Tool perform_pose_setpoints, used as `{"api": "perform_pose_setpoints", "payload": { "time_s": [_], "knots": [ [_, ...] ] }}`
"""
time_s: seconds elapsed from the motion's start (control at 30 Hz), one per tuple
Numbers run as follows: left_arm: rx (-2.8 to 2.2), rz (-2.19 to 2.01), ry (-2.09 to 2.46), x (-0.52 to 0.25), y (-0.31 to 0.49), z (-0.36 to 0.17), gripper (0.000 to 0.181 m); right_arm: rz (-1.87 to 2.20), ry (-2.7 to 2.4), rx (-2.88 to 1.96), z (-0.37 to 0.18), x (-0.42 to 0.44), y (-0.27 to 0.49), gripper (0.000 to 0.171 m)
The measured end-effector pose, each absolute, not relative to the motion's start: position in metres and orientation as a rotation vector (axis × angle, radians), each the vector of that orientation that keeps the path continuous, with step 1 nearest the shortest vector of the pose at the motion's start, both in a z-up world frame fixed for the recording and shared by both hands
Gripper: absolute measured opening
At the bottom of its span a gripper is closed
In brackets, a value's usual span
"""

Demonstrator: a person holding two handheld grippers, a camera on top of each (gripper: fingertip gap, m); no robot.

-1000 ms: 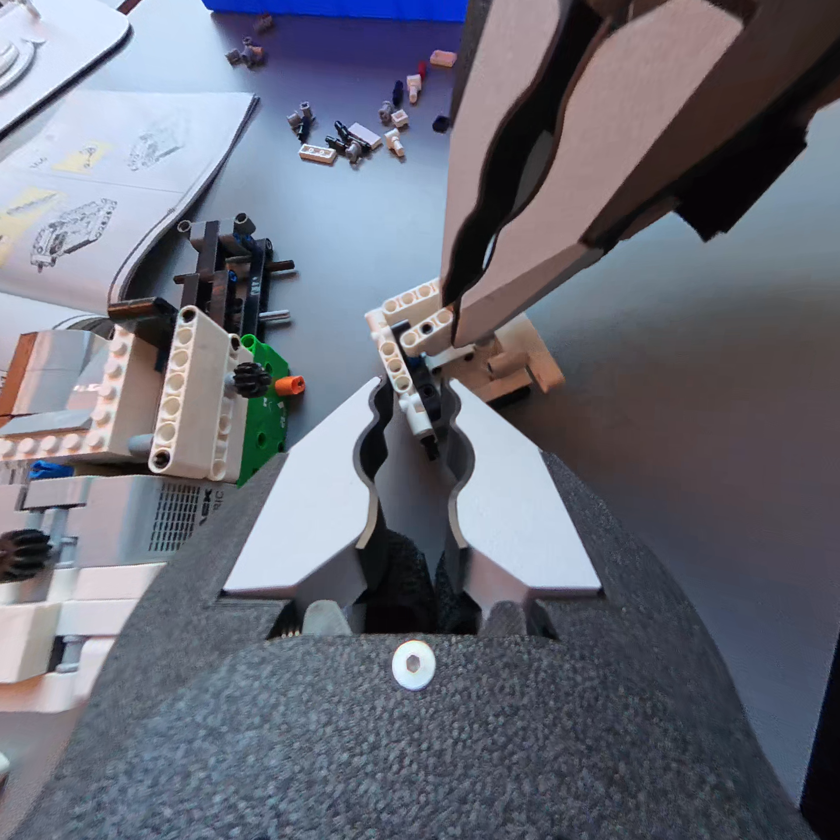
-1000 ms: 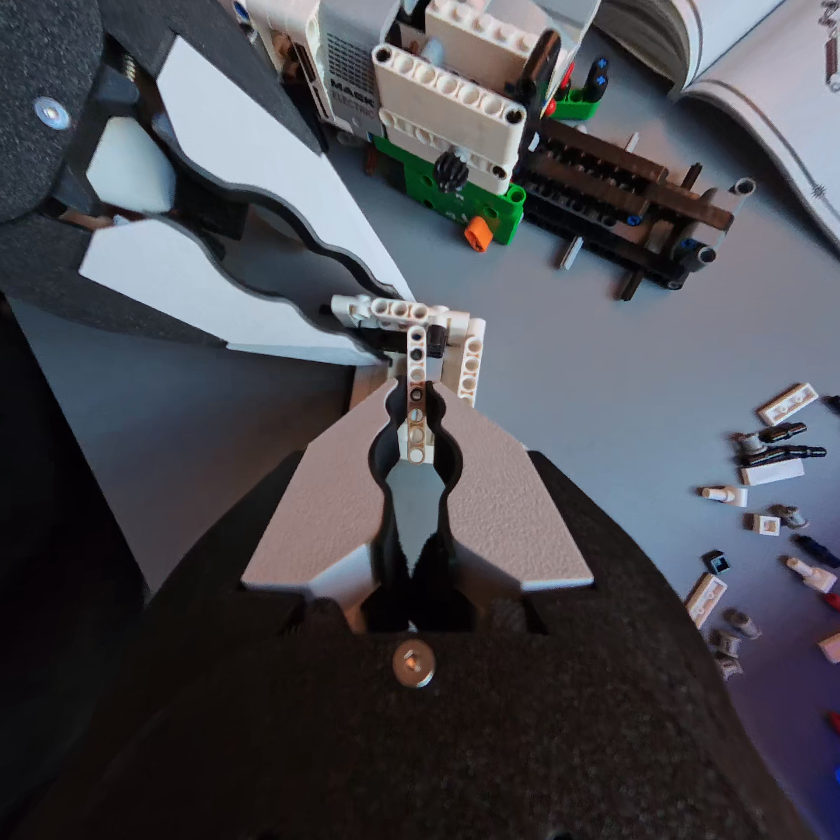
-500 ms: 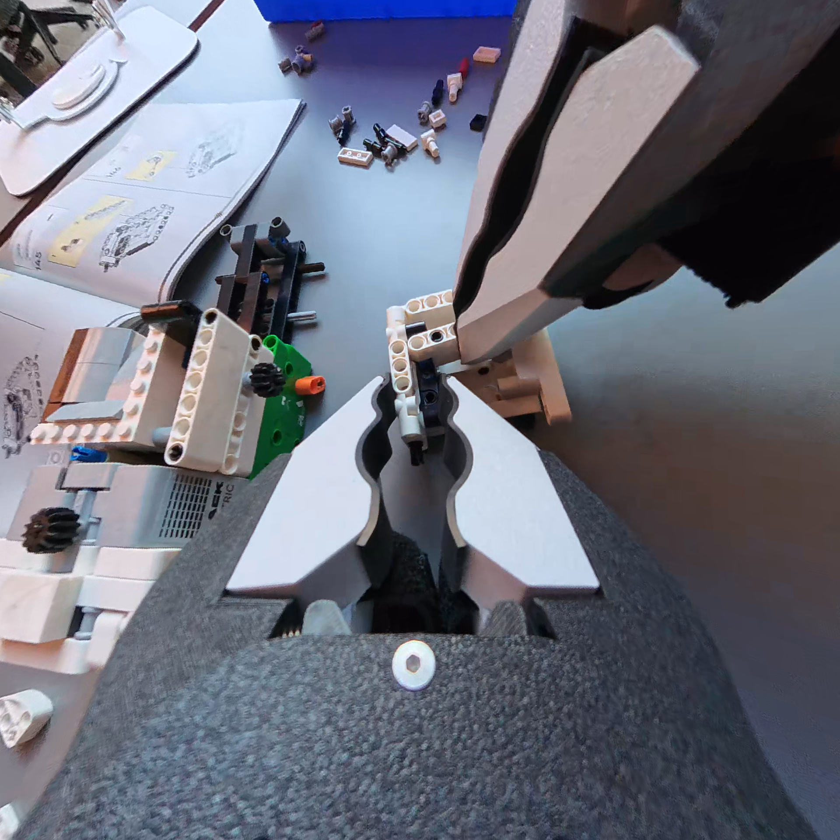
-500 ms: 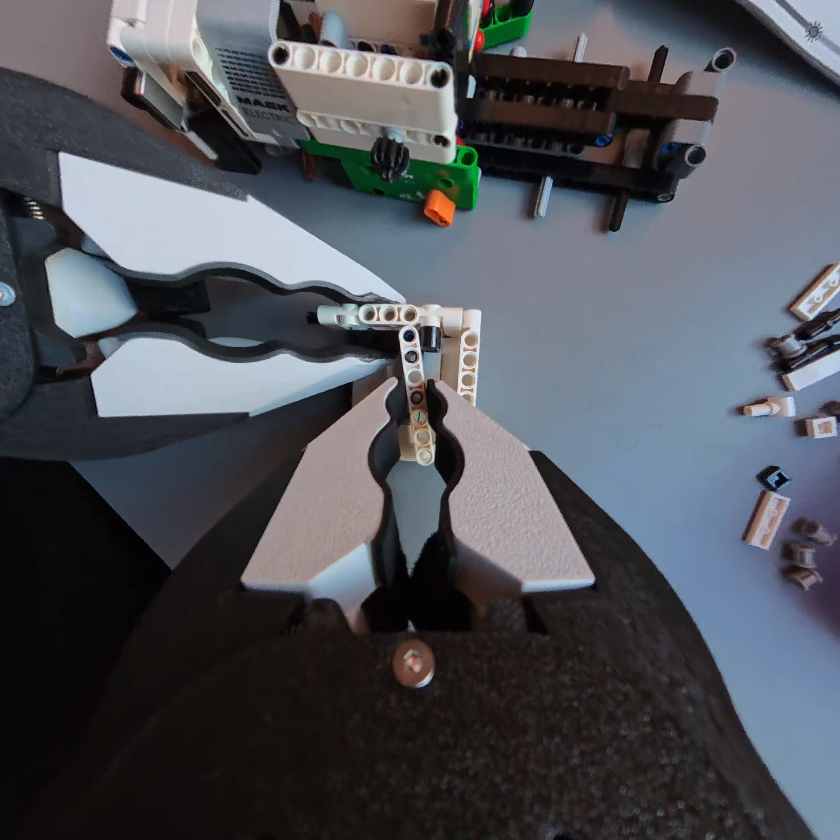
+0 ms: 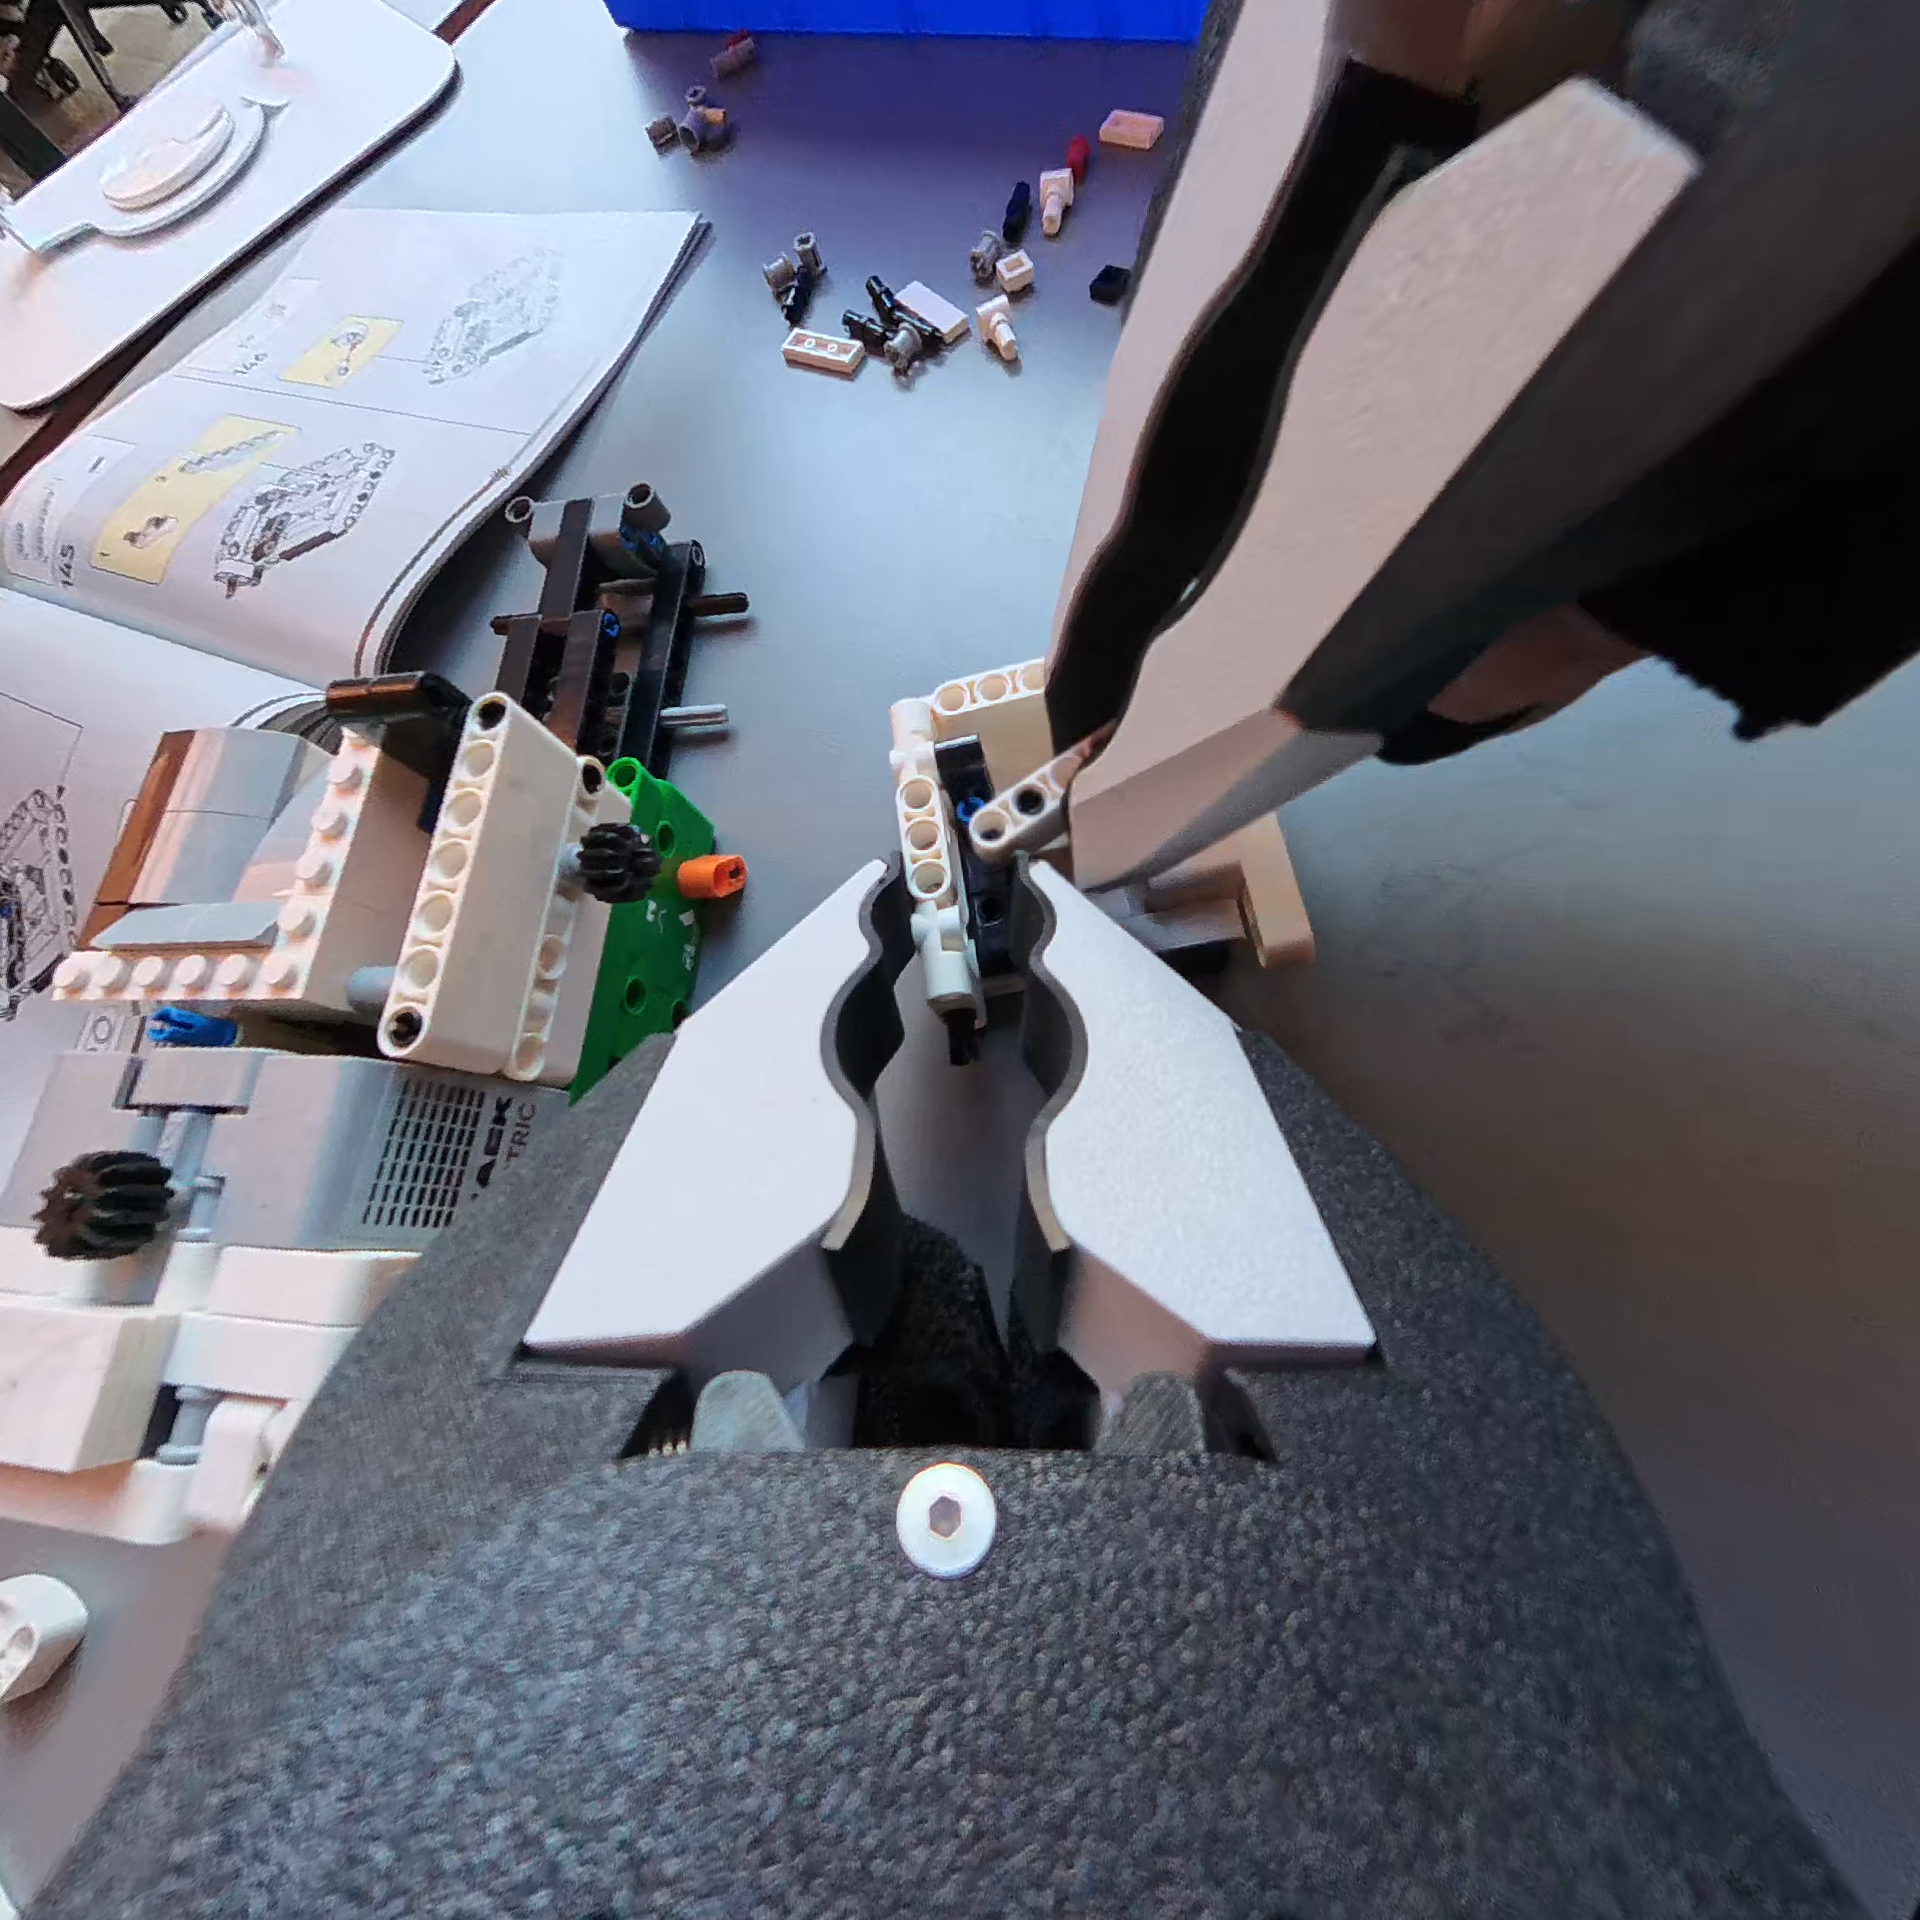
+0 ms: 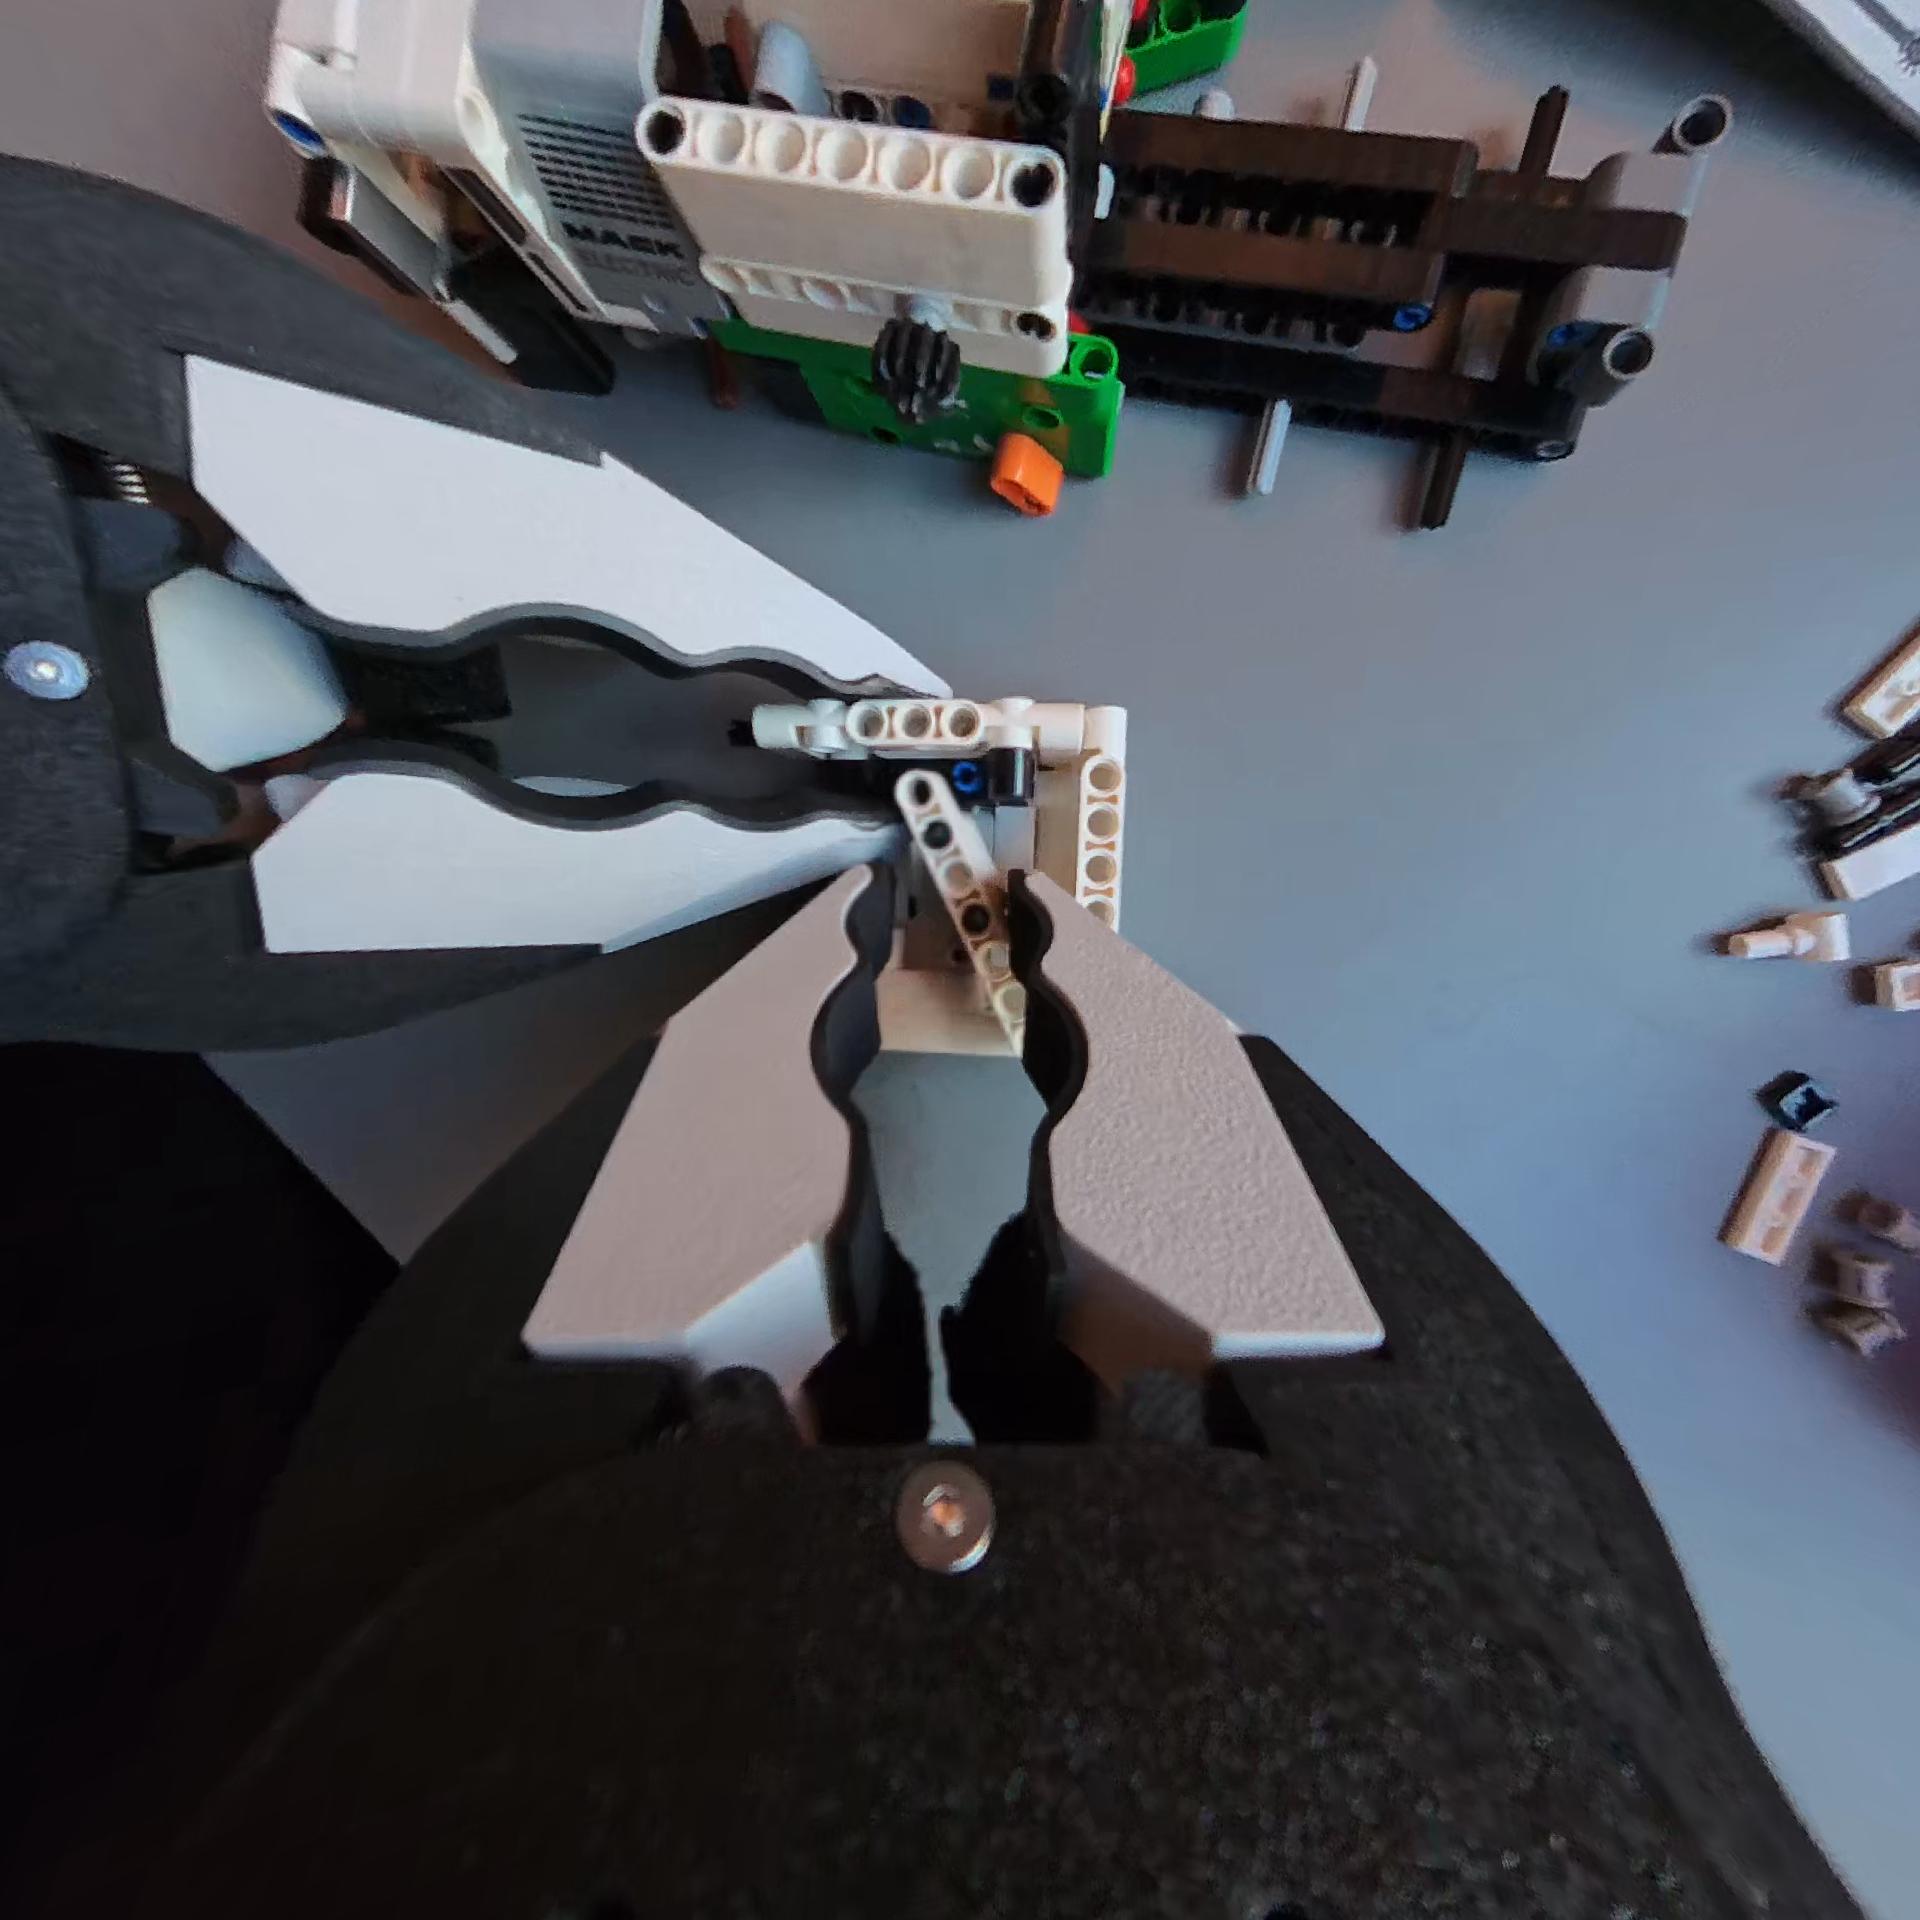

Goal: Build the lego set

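My left gripper (image 5: 956, 873) is shut on a small white-and-black sub-assembly (image 5: 925, 831), held just above the grey table. In the right wrist view it comes in from the left (image 6: 914, 764), clamping the same sub-assembly (image 6: 1101, 821). My right gripper (image 6: 948, 883) reaches in from the top right of the left wrist view (image 5: 1075, 800). Its jaws stand apart around a thin white beam (image 6: 961, 883). The beam is tilted and leans on the right finger, its far end beside a blue pin on the sub-assembly. It also shows in the left wrist view (image 5: 1023, 810).
The partly built truck (image 5: 468, 883) with green plate, black gears and dark frame lies to the left, also in the right wrist view (image 6: 862, 208). An open instruction booklet (image 5: 364, 364) lies behind it. Several loose small parts (image 5: 914, 322) (image 6: 1787, 1195) are scattered beyond. My two grippers' fingertips are within a few centimetres of each other.
My right gripper's jaws have widened and the thin beam has tilted off straight. Both grippers shifted slightly, still together at the sub-assembly.
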State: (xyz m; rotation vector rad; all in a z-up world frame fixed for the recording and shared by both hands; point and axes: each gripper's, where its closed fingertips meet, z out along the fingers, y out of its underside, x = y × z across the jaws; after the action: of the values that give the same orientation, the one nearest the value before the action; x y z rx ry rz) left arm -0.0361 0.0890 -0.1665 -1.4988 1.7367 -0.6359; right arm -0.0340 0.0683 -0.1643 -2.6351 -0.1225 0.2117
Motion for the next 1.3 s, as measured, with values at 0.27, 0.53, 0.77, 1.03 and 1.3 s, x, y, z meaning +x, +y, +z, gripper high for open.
{"api": "perform_pose_setpoints", "payload": {
  "time_s": [0.27, 0.53, 0.77, 1.03, 1.3],
  "knots": [
    [-1.514, -0.656, 1.736, -0.036, 0.089, -0.167, 0.017, 0.062, -0.289, -2.576, -0.161, -0.031, 0.072, 0.012],
    [-1.528, -0.659, 1.728, -0.036, 0.091, -0.167, 0.017, 0.062, -0.3, -2.498, -0.159, -0.034, 0.074, 0.006],
    [-1.552, -0.67, 1.715, -0.036, 0.093, -0.167, 0.017, 0.053, -0.179, -2.369, -0.158, -0.031, 0.078, 0.007],
    [-1.562, -0.697, 1.724, -0.036, 0.092, -0.167, 0.016, 0.082, -0.147, -2.362, -0.161, -0.031, 0.077, 0.007],
    [-1.579, -0.702, 1.717, -0.036, 0.093, -0.168, 0.016, 0.067, -0.217, -2.473, -0.162, -0.03, 0.079, 0.007]
  ]
}}
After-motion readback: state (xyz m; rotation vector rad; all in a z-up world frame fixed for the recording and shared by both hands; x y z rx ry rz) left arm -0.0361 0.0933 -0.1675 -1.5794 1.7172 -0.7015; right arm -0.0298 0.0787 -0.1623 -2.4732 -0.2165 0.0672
